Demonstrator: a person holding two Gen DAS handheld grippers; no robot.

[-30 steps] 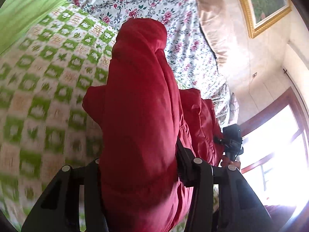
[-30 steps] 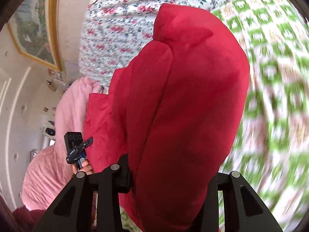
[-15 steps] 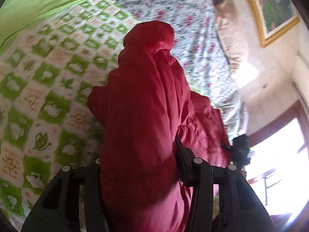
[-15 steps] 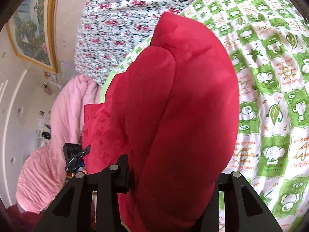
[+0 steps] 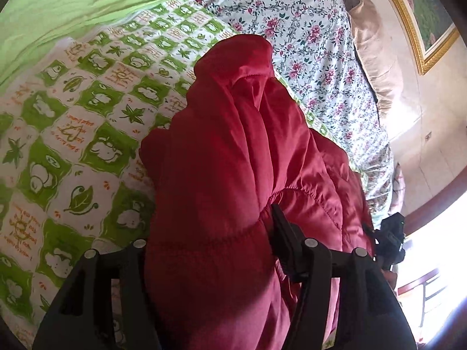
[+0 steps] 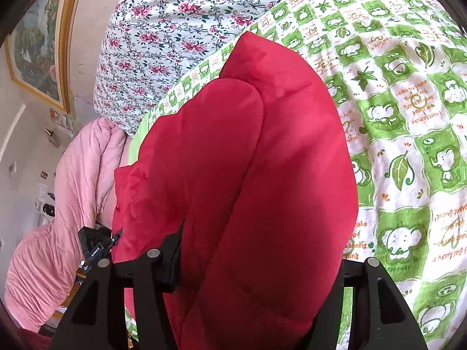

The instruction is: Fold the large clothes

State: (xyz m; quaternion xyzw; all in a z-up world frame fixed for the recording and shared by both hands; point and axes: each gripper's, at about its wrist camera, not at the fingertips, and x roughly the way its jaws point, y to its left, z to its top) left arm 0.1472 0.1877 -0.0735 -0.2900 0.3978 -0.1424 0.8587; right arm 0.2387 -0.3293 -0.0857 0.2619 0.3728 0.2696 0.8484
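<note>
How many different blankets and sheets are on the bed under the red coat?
3. A green-checked cartoon quilt lies right under the red puffy coat, a floral sheet beyond it, and a pink comforter is bunched at the bed's edge. More may be hidden.

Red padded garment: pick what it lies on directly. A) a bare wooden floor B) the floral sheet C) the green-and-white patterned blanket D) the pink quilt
C: the red padded garment rests on the green-and-white patterned blanket, with the floral sheet lying beyond it and the pink quilt off to the side.

Green-checked quilt (image 5: 87, 134), floral sheet (image 5: 306, 29), pink duvet (image 6: 78, 204), framed picture (image 5: 420, 14)
</note>
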